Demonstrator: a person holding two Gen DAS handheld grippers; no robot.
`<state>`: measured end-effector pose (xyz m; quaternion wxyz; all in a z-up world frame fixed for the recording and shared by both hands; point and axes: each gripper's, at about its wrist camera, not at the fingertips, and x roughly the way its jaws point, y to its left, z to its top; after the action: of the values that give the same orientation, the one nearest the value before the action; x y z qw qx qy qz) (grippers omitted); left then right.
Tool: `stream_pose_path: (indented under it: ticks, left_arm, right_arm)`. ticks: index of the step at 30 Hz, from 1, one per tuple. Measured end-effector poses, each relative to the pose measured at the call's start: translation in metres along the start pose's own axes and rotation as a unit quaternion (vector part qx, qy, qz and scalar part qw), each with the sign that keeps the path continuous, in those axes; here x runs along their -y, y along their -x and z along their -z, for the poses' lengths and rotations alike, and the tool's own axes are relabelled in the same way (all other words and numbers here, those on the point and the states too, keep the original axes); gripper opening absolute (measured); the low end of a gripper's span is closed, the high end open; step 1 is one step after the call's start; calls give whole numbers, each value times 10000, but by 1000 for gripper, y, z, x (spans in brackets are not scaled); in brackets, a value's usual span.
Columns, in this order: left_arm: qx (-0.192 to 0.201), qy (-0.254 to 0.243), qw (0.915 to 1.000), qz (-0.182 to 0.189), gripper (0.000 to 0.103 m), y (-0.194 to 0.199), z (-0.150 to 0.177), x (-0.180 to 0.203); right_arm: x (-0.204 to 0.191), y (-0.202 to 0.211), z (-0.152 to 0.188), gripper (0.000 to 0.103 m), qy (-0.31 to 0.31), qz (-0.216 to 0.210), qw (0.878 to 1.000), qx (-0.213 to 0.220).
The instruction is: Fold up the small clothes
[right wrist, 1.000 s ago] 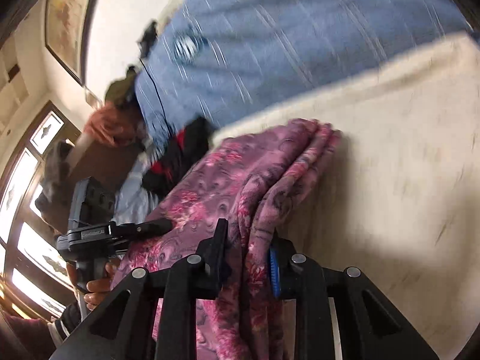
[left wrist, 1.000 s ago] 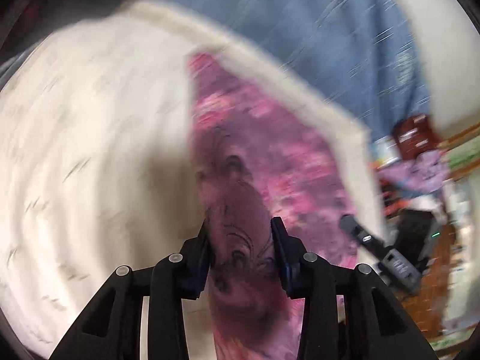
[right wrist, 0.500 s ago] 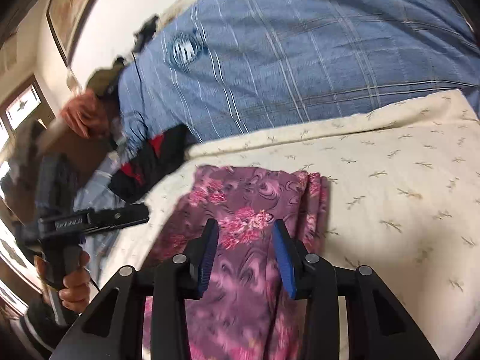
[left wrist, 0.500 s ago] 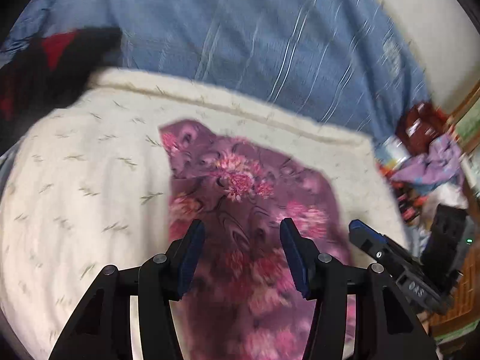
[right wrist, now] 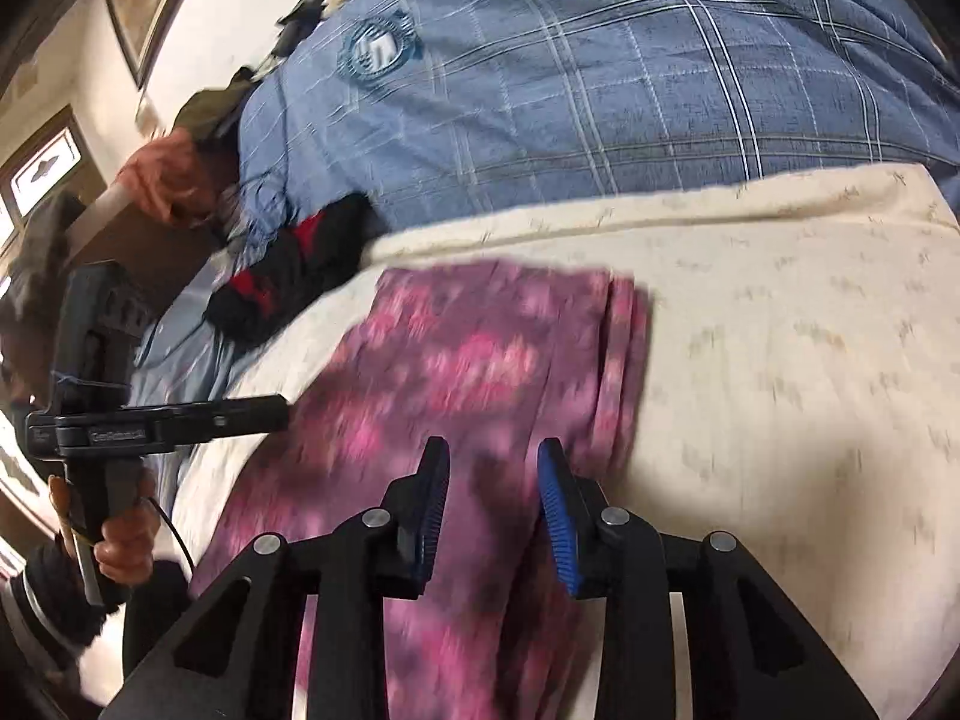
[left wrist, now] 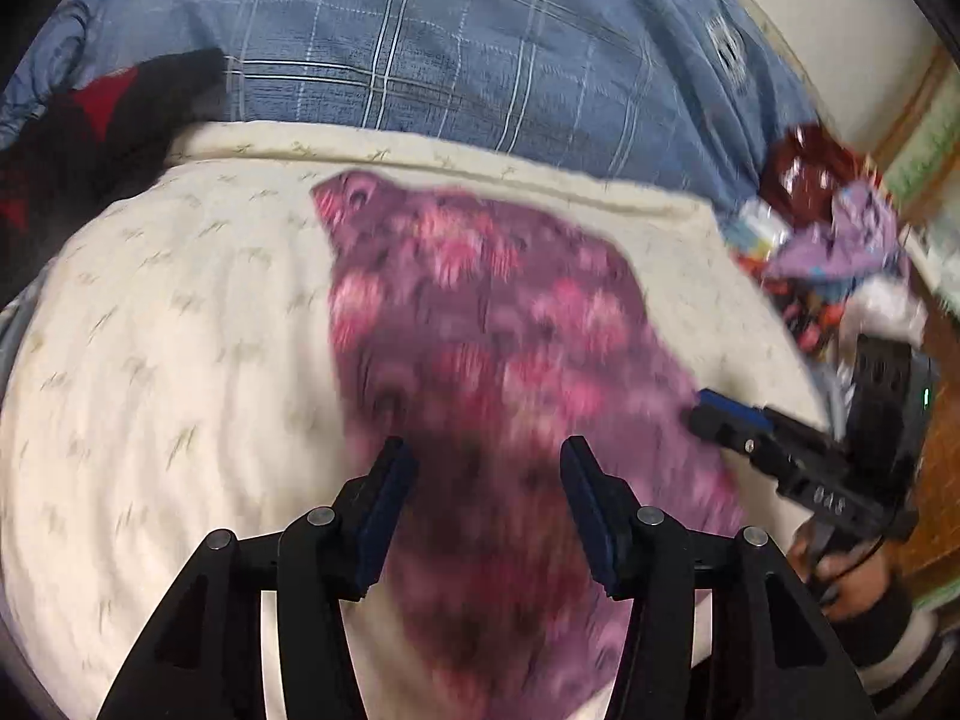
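A purple garment with pink flowers (left wrist: 480, 312) lies folded flat on a cream blanket (left wrist: 168, 360). My left gripper (left wrist: 485, 447) hovers over its near end, jaws open, nothing pinched between them. In the right wrist view the same garment (right wrist: 480, 348) shows stacked fold edges along its right side. My right gripper (right wrist: 493, 447) hangs above it, jaws closing a little with no cloth pressed between the pads. Each gripper appears in the other's view: the right one (left wrist: 705, 411) at the garment's right edge, the left one (right wrist: 279, 405) at its left edge.
A blue checked cover (left wrist: 480, 42) lies beyond the blanket. A black and red garment (left wrist: 90, 132) sits at the far left, also seen as a dark bundle (right wrist: 288, 276). A heap of clothes and packets (left wrist: 840, 240) is at the right. A hand (right wrist: 120, 546) holds the left gripper.
Both grippers were shut on the garment a second ago and have let go. The garment now lies flat, and both grippers have lifted and drawn back from it.
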<state>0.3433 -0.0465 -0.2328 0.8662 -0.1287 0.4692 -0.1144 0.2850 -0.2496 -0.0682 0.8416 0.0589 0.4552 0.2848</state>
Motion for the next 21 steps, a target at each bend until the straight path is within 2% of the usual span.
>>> stream_pose_path:
  ticks: [2, 3, 7, 8, 9, 10, 11, 12, 13, 15, 16, 18, 21]
  left_arm:
    - [-151, -335, 9981, -492, 53, -1, 21, 3]
    - [-294, -311, 9975, -558, 53, -4, 27, 2]
    - [-326, 360, 9988, -109, 53, 21, 28, -8]
    - [-234, 352, 9989, -188, 53, 29, 30, -10]
    - [-144, 239, 9987, -419, 57, 37, 33, -9]
    - [-87, 91, 9975, -690, 61, 46, 39, -8]
    - [-14, -67, 9954, -952, 66, 55, 46, -5]
    - [64, -233, 9917, -1260, 74, 64, 56, -2]
    - [115, -355, 9868, -1576, 77, 72, 66, 3]
    - [197, -540, 9760, -2099, 78, 82, 82, 9]
    - [214, -600, 9725, -2241, 78, 86, 89, 12]
    - [219, -656, 9690, -2373, 78, 93, 103, 20]
    - [259, -695, 9697, -2327, 78, 99, 117, 32]
  right_arm:
    - [-1, -7, 16, 28, 100, 277, 9993, -227]
    - [1, -5, 18, 28, 33, 279, 9995, -154]
    - [-11, 10, 7, 35, -175, 523, 9983, -186]
    - [-15, 16, 6, 49, -152, 558, 9980, -237]
    - [-20, 22, 9, 58, -95, 670, 9970, -369]
    - [-25, 26, 12, 76, -37, 845, 9953, -480]
    - [-30, 31, 16, 83, 64, 1087, 9922, -602]
    - [-36, 37, 23, 84, 222, 1357, 9879, -720]
    - [-42, 41, 28, 86, 352, 1538, 9842, -809]
    - [-52, 50, 40, 89, 586, 1895, 9760, -894]
    - [-55, 55, 44, 91, 650, 1971, 9745, -854]
    - [-64, 65, 52, 98, 711, 2033, 9732, -808]
    - [-75, 79, 59, 99, 759, 2087, 9728, -653]
